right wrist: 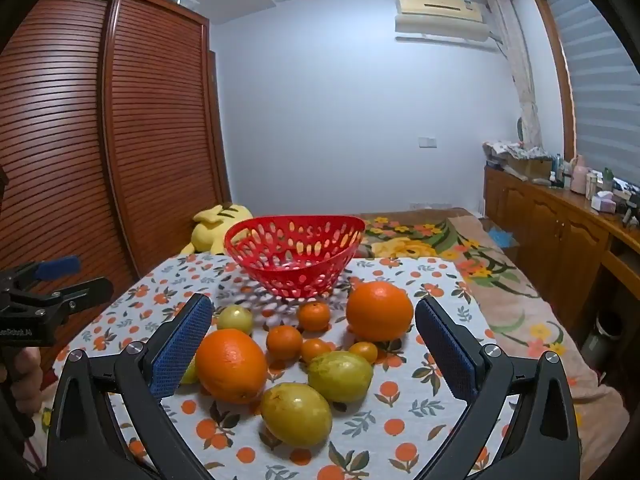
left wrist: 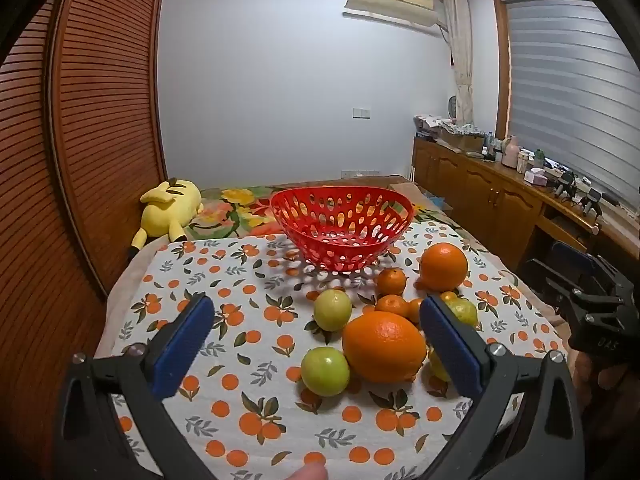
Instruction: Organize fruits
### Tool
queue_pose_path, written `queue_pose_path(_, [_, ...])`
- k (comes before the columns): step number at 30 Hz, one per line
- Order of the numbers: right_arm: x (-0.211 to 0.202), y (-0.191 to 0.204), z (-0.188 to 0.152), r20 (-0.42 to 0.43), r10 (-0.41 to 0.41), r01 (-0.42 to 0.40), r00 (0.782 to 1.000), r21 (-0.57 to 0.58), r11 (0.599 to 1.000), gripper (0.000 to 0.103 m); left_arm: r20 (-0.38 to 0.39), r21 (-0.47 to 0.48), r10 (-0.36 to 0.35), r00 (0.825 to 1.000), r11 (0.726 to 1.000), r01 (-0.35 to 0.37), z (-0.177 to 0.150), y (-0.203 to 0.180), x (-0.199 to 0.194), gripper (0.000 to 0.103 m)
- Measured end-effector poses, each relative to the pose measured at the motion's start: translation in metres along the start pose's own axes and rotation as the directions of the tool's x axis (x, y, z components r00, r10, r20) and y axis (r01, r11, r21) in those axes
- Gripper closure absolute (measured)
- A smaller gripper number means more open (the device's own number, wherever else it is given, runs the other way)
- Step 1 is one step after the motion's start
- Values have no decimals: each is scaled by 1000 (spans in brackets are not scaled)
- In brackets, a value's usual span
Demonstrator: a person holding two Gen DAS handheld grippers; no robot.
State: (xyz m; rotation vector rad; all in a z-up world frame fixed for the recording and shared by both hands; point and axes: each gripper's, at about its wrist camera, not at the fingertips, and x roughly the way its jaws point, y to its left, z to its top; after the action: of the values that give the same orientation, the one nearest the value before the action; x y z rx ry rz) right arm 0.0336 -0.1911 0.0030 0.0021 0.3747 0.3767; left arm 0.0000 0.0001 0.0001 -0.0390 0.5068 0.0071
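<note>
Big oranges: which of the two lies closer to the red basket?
The far orange, rounder, just right of the basket. The other orange sits nearer the cameras, among the green fruits.

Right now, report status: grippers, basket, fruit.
Left gripper and right gripper both open, holding nothing. Red basket upright, no fruit inside. Fruit loose on tablecloth before it. Nothing blocks the basket.

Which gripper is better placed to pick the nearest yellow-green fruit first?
Probably the right gripper: it is open, with that fruit lying between its fingers. The left gripper faces a green fruit instead.
</note>
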Motion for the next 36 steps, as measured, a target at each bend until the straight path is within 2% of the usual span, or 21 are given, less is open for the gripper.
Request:
queue_pose_path(5, [-1, 2, 1, 1, 0, 0, 1000, 6, 1000, 0, 27, -8, -5, 1000, 1000, 5, -1, 1, -3, 0])
queue_pose_path(12, [-1, 7, 4, -8, 4, -4, 1000, -1, 1000, 0, 35, -11, -6, 999, 1000, 6, 15, 5, -17, 0])
queue_pose_path(36, [-4, 7, 5, 0, -8, 8, 1000, -1, 1000, 0, 68, -3, -8, 998, 1000, 8, 16, -1, -30, 0])
